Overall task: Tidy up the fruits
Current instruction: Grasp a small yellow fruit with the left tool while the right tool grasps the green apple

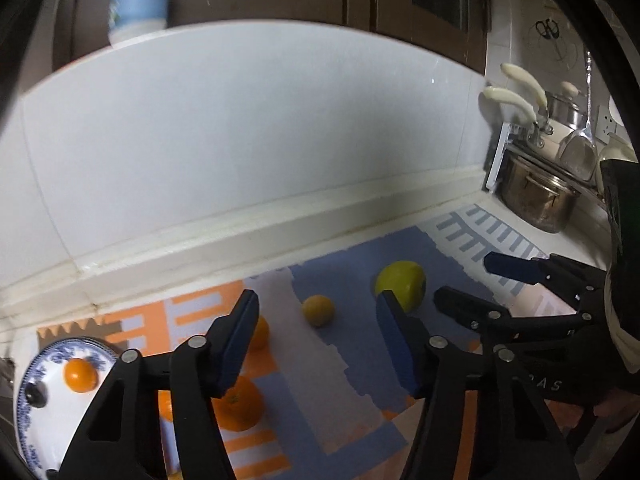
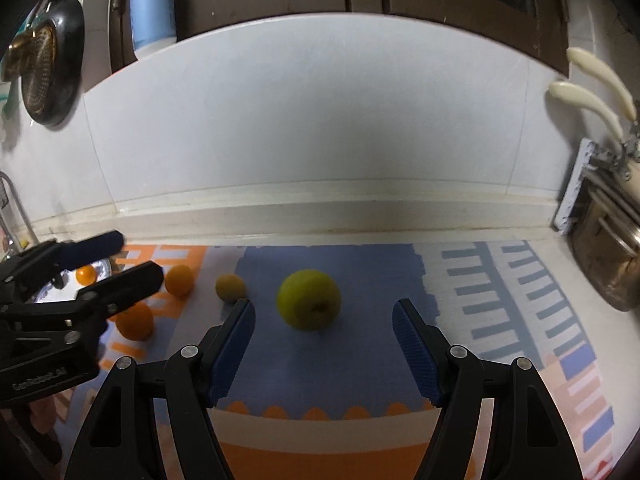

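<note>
A yellow-green apple (image 2: 310,300) lies on the blue part of the patterned mat (image 2: 360,360), just beyond the fingertips of my right gripper (image 2: 324,305), which is open and holds nothing. Left of the apple sits a small yellow-orange fruit (image 1: 318,310), ahead of my open, empty left gripper (image 1: 318,295). One orange (image 1: 238,404) lies near the left gripper's left finger, and another orange (image 1: 260,334) is half hidden behind it. A small orange (image 1: 80,374) rests on a blue-and-white plate (image 1: 44,408) at far left. In the left wrist view the right gripper (image 1: 463,276) hovers right of the apple (image 1: 400,284).
A white tiled wall (image 2: 320,120) and a raised ledge bound the counter at the back. A metal pot (image 1: 536,200) and a rack with white-handled pans (image 1: 516,100) stand at the right. A blue bottle (image 2: 152,8) sits above the wall, and a strainer (image 2: 44,64) hangs at left.
</note>
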A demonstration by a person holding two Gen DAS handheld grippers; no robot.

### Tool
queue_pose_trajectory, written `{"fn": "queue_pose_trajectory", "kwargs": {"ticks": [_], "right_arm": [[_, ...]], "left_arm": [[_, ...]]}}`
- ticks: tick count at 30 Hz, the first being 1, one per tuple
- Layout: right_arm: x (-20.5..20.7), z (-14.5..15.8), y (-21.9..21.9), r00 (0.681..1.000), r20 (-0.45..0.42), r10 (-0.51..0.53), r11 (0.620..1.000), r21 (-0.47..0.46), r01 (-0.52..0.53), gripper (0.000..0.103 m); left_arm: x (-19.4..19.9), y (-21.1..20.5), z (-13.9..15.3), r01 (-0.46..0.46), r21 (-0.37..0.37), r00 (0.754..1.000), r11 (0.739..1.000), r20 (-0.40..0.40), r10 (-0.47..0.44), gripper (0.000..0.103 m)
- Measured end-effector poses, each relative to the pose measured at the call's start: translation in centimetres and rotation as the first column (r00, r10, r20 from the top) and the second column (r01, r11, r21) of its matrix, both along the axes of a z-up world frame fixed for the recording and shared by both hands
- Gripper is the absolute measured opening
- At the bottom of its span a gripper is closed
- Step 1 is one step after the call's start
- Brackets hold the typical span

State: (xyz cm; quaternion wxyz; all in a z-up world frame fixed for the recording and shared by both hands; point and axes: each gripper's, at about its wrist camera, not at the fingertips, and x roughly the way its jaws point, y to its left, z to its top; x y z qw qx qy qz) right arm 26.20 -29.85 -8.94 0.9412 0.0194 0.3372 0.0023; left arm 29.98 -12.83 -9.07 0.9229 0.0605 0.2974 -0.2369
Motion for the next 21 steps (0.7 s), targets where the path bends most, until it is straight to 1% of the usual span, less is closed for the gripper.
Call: {"fn": "queue_pose_trajectory", "kwargs": {"ticks": [3,6,10,11,13,15,17,21], "right_arm": [[0.9,-0.9,-0.1,0.999,-0.028,0.024,0.999,0.031,-0.023,0.072],[1.7,-1.8,-0.1,0.998,-0.049,0.037,0.999,0.035,-0.035,0.071],[2.5,-2.8,-0.1,0.995,-0.081,0.052,0.997,0.052,-0.048,0.071],[2.6,-3.0,-0.1,0.995,-0.087,0.056,0.997,0.053,-0.051,0.071],[2.8,-3.3,0.1,0.994,-0.095,0.061,0.997,0.053,-0.056,0.067],[3.0,-3.6,0.2,0.993,-0.1,0.066,0.997,0.048,-0.061,0.067],[3.5,-3.9,0.1,0.992,-0.106,0.069,0.997,0.051,-0.064,0.067],[4.2,-4.2,-0.1,0.99,-0.118,0.076,0.996,0.064,-0.069,0.065]], "left_arm": [[1.0,-0.7,-0.7,0.006,0.019,0.999,1.0,-0.044,-0.005,0.048],[2.1,-1.3,-1.4,0.011,0.038,0.996,0.999,-0.093,-0.007,0.043],[3.2,-2.2,-2.1,0.015,0.083,0.991,0.996,-0.135,-0.004,0.04],[3.4,-2.3,-2.3,0.015,0.086,0.99,0.996,-0.141,-0.003,0.038],[4.1,-2.7,-2.7,0.013,0.094,0.986,0.995,-0.168,0.003,0.038],[4.5,-2.8,-3.0,0.015,0.091,0.983,0.996,-0.183,0.002,0.037],[4.9,-3.0,-3.3,0.02,0.108,0.981,0.994,-0.193,0.001,0.035],[5.5,-3.2,-3.8,0.034,0.114,0.977,0.993,-0.212,-0.009,0.033]]}}
